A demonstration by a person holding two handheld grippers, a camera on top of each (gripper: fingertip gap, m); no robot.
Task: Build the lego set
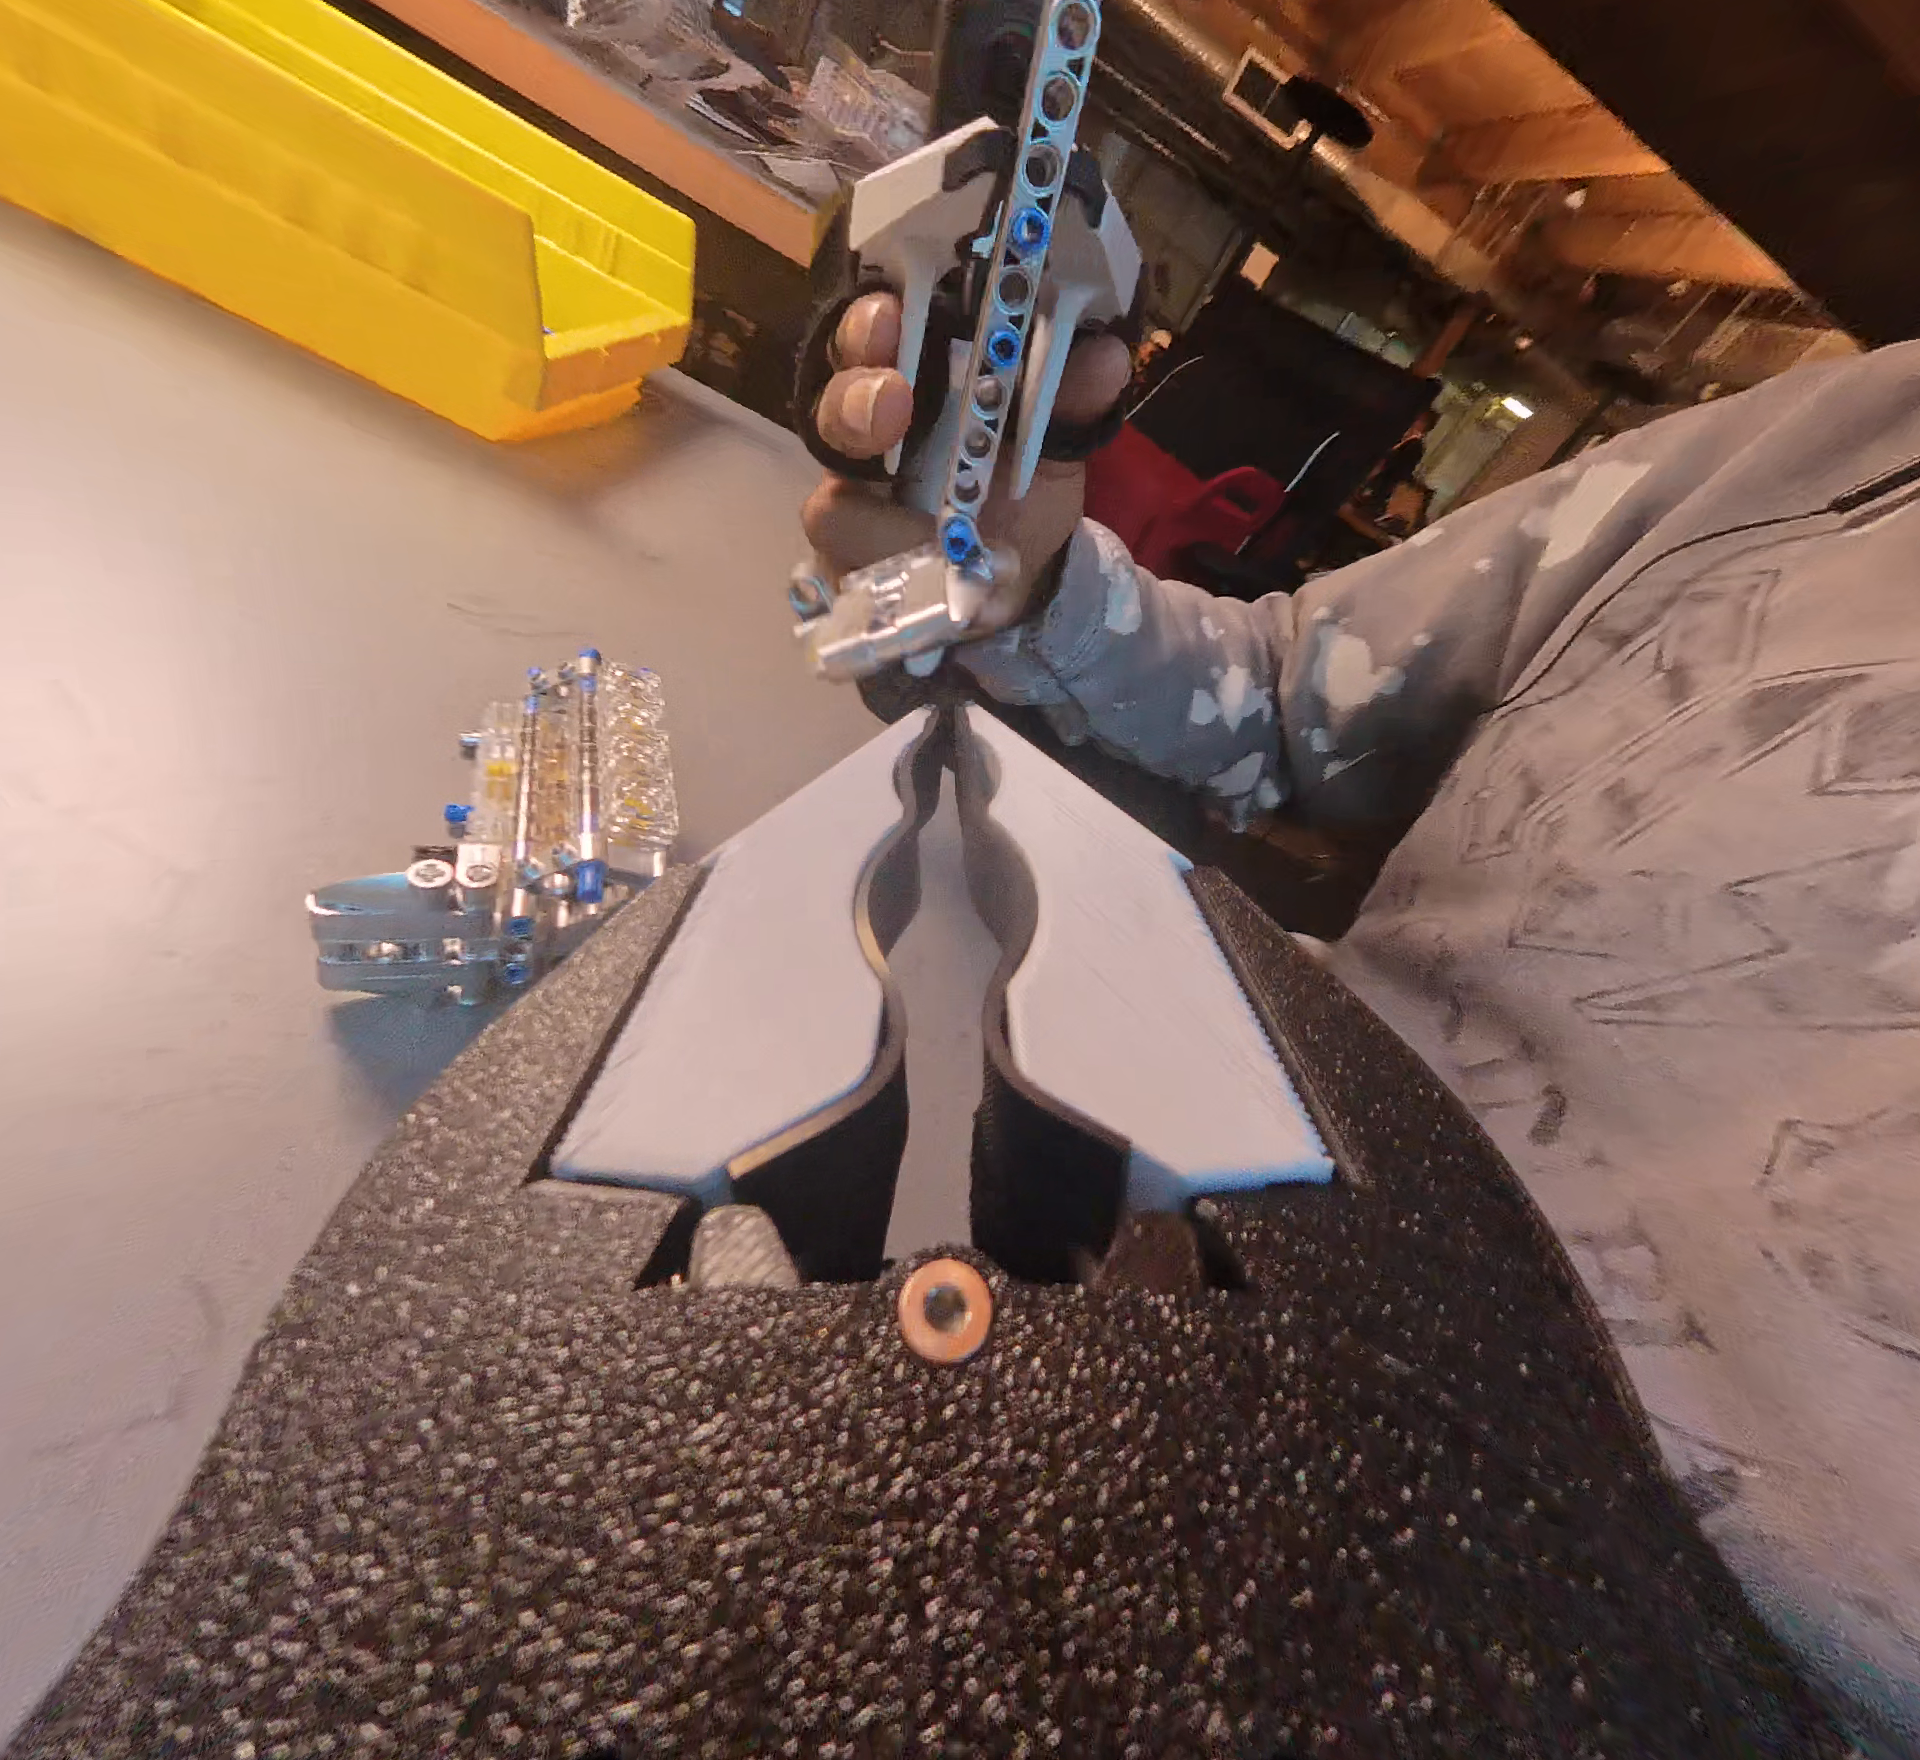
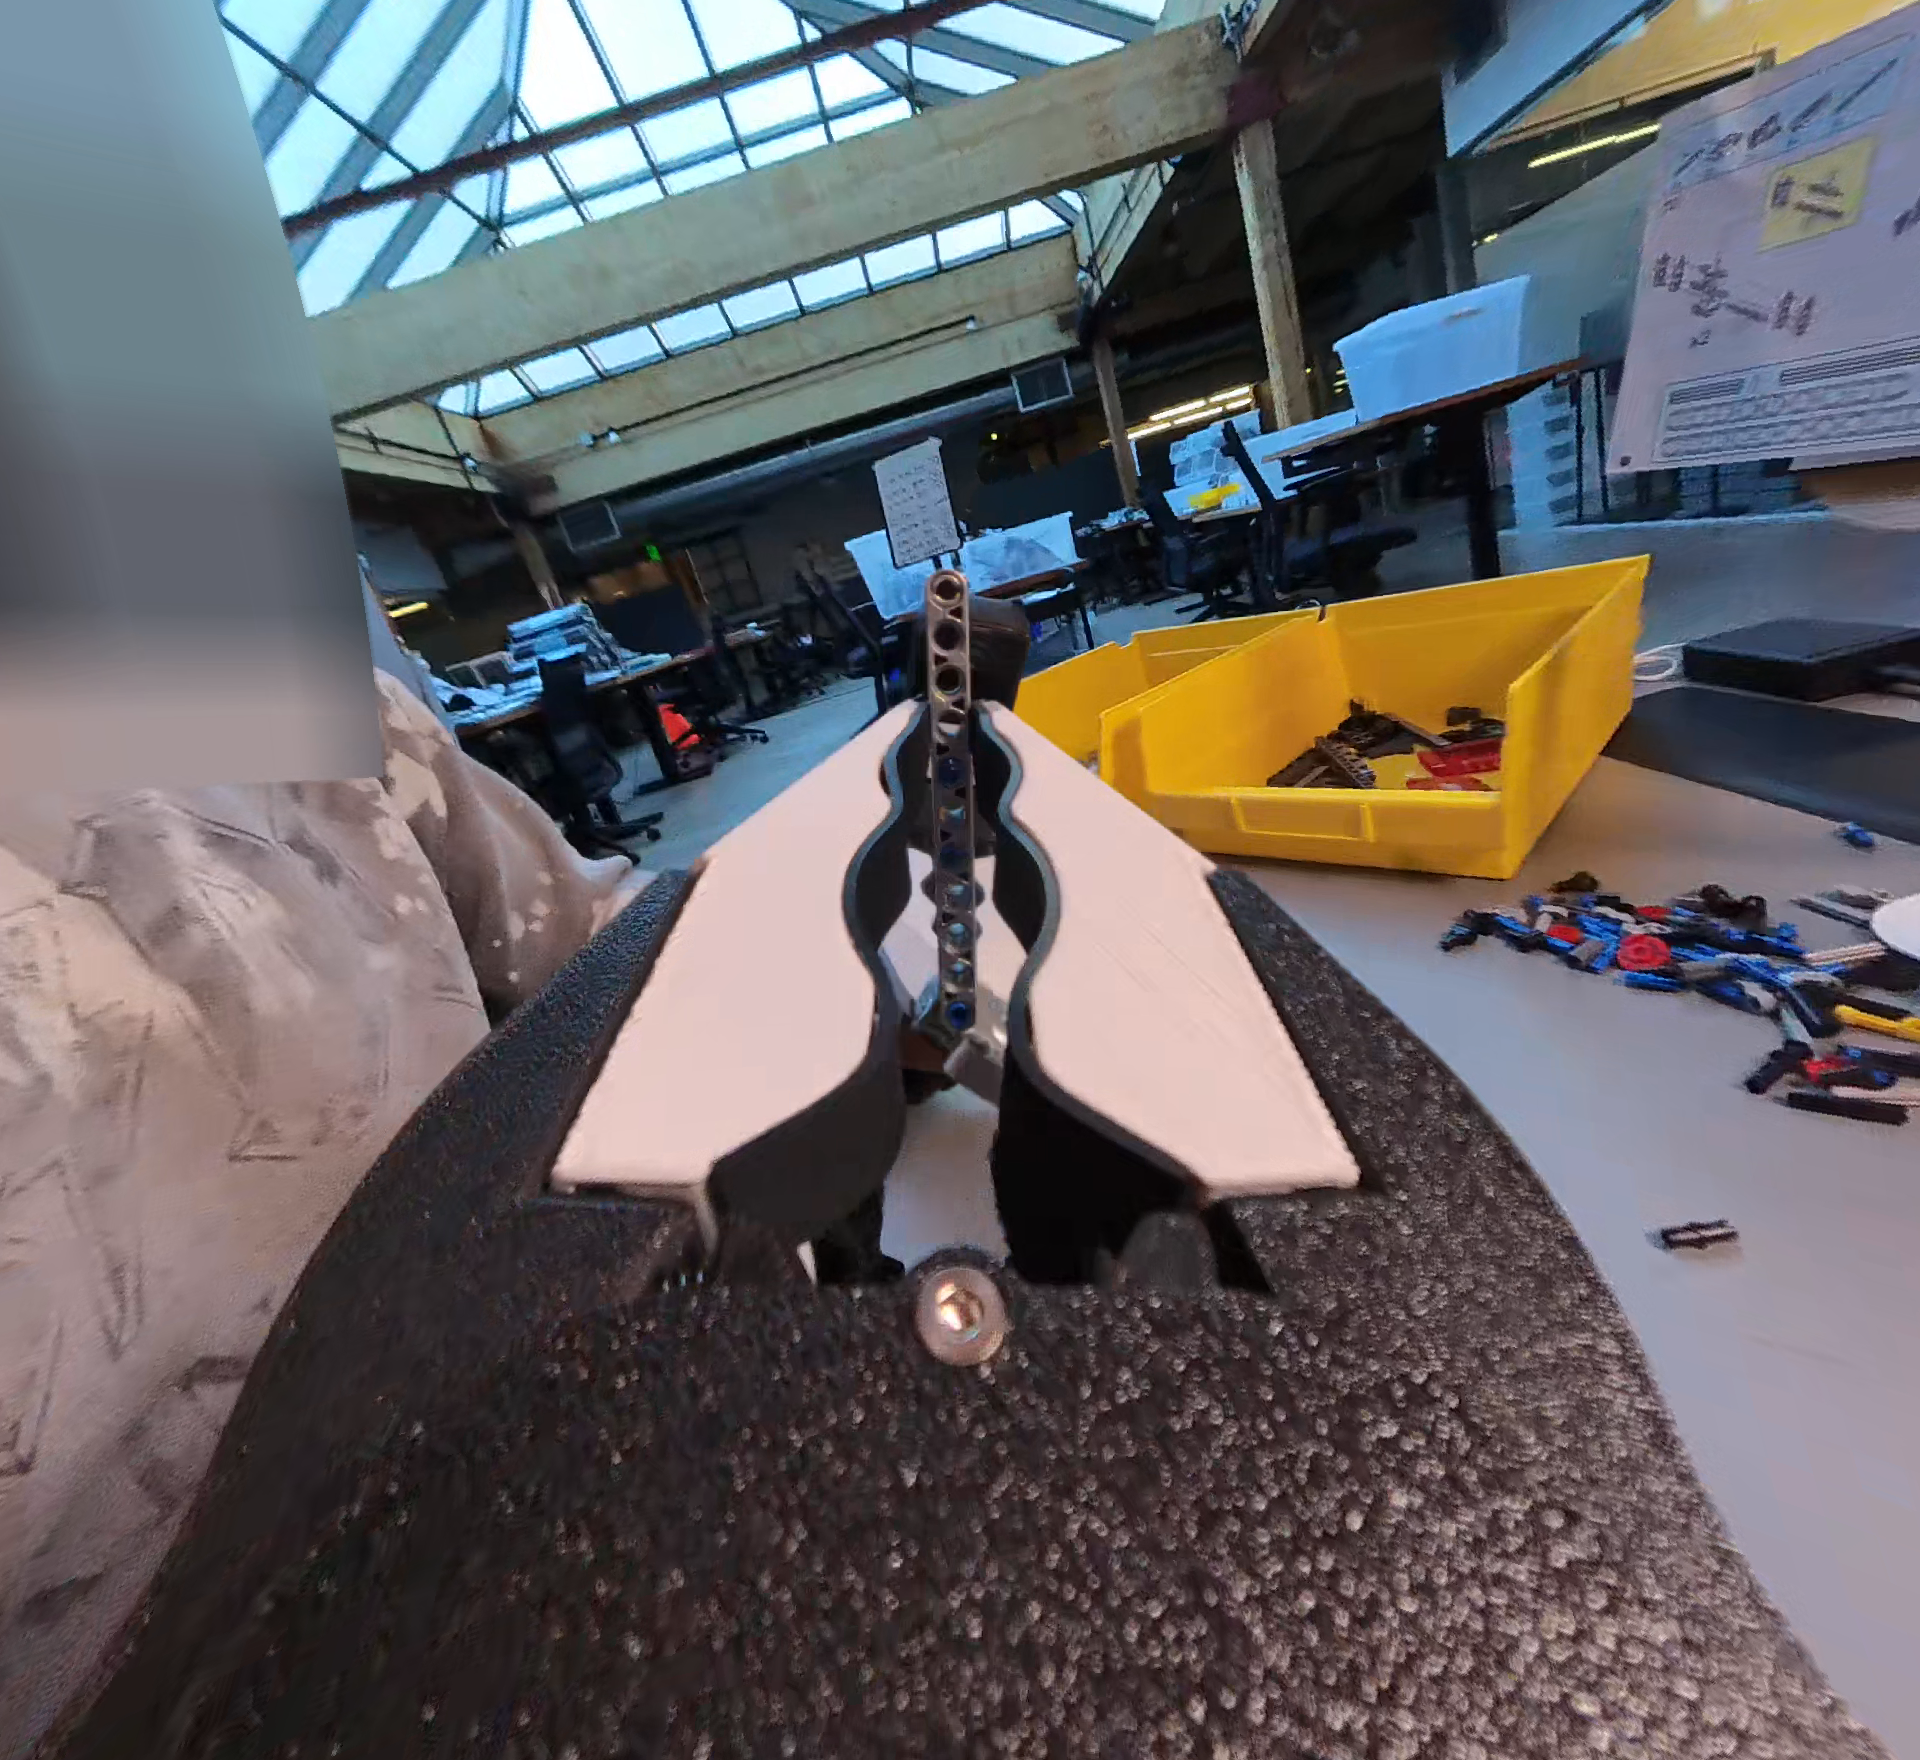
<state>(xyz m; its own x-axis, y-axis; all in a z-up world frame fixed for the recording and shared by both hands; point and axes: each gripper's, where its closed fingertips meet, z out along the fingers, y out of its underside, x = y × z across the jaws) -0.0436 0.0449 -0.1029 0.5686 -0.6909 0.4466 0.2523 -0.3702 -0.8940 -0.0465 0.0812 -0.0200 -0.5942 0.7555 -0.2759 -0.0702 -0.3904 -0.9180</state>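
Observation:
A long grey beam (image 1: 1060, 89) with round holes and blue pins stands upright in the air, with a grey connector block (image 1: 883, 619) at its lower end. My right gripper (image 2: 951, 718) is shut on the beam (image 2: 948, 640), which runs between its fingers, the connector (image 2: 982, 1045) showing low in the gap. The left wrist view shows that gripper (image 1: 961, 476) from the front, held by a hand (image 1: 862, 401). My left gripper (image 1: 940, 723) is shut, its tips just under the connector block. I cannot tell whether they touch it.
A partly built grey and clear model (image 1: 520, 837) lies on the grey table (image 1: 208, 619). Yellow bins (image 2: 1351, 754) hold dark and red pieces. Loose blue, black and red pieces (image 2: 1683, 962) lie at the right. A person's grey sleeve (image 1: 1195, 671) reaches in from the right. One gripper's finger ends stand about 9 centimetres off the other's.

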